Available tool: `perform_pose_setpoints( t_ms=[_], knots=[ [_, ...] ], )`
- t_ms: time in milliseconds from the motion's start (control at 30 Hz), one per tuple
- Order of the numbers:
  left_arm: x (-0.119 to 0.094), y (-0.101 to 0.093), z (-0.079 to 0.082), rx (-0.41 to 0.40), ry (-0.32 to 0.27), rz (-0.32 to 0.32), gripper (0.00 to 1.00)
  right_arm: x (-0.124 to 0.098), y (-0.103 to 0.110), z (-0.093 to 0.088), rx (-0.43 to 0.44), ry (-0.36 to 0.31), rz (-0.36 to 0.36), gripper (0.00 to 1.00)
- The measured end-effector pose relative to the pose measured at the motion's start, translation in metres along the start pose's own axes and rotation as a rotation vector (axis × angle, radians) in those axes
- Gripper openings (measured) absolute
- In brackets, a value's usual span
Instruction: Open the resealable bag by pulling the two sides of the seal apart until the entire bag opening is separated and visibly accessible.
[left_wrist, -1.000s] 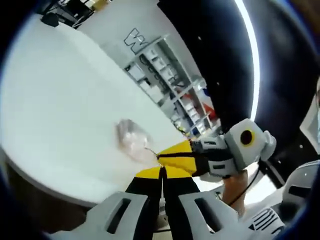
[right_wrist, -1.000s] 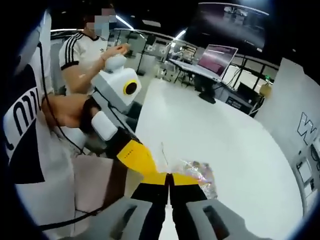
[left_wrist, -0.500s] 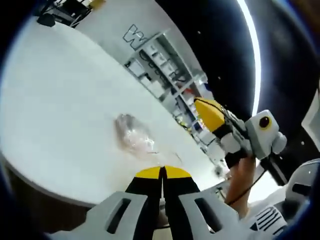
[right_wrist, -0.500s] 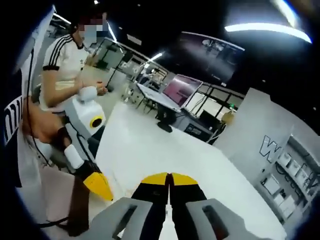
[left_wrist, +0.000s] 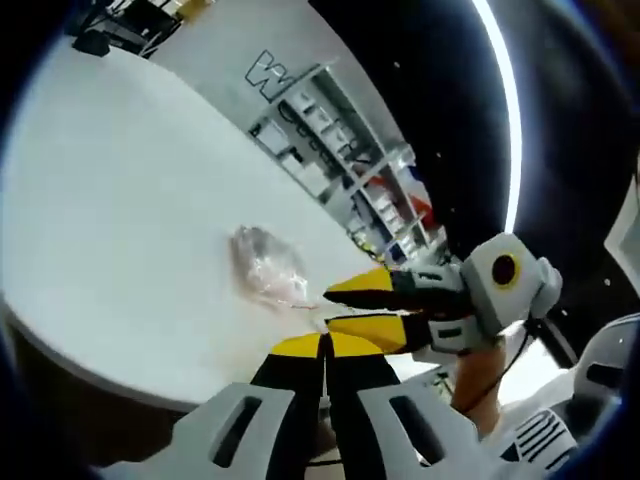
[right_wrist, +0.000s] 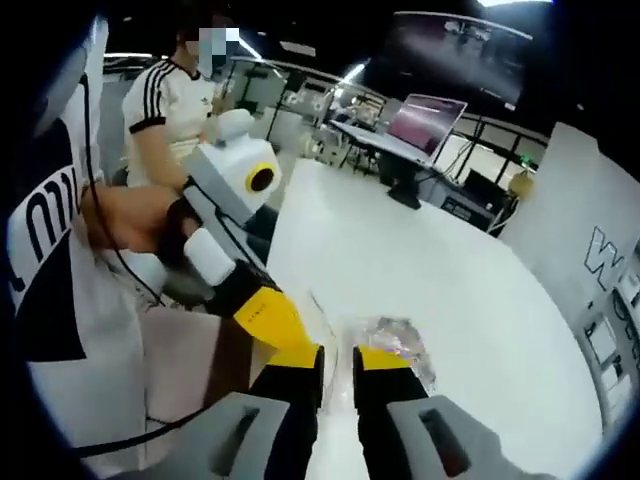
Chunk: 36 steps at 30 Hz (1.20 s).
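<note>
Half a second before, the right gripper was raised away from the bag with jaws together; now it had come back down beside the bag, jaws parted a little and holding nothing. One clear bag lay on the white bench. The left gripper was pinched closed just short of it; whether it held the seal could not be told.

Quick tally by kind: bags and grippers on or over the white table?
Clear bag: 1
Grippers: 2, the left gripper shut and the right gripper open beside the bag
White table: 1
Total: 4
</note>
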<state>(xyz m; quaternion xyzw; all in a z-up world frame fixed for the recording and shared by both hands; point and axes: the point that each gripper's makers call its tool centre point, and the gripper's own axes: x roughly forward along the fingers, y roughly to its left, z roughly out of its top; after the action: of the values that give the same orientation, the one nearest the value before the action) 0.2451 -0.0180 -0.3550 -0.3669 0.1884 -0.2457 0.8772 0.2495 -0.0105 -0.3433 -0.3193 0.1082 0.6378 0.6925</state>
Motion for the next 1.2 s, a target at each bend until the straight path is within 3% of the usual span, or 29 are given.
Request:
perform_pose_setpoints(
  t_ms=[167, 367, 567, 733, 933, 1200],
  knots=[
    [-0.001, 0.001, -0.001, 0.006, 0.001, 0.004, 0.00, -0.002, -0.001, 0.005, -0.016, -0.030, -0.022, 0.00],
    [0.001, -0.001, -0.004, 0.001, 0.012, -0.002, 0.00, -0.021, -0.030, 0.034, -0.088, -0.145, -0.207, 0.00],
    [0.003, -0.009, 0.006, 0.009, -0.011, -0.025, 0.00, -0.027, -0.038, 0.043, -0.181, -0.167, -0.337, 0.00],
    [0.006, -0.004, -0.001, 0.001, -0.003, -0.017, 0.01, -0.021, -0.029, 0.033, -0.155, -0.141, -0.323, 0.00],
    [0.005, -0.004, -0.003, -0.002, 0.003, -0.016, 0.01, -0.010, -0.024, 0.020, -0.134, -0.100, -0.317, 0.07],
    [0.004, -0.002, 0.000, 0.008, -0.007, -0.014, 0.01, -0.005, -0.030, 0.007, -0.058, -0.089, -0.352, 0.06]
  ],
)
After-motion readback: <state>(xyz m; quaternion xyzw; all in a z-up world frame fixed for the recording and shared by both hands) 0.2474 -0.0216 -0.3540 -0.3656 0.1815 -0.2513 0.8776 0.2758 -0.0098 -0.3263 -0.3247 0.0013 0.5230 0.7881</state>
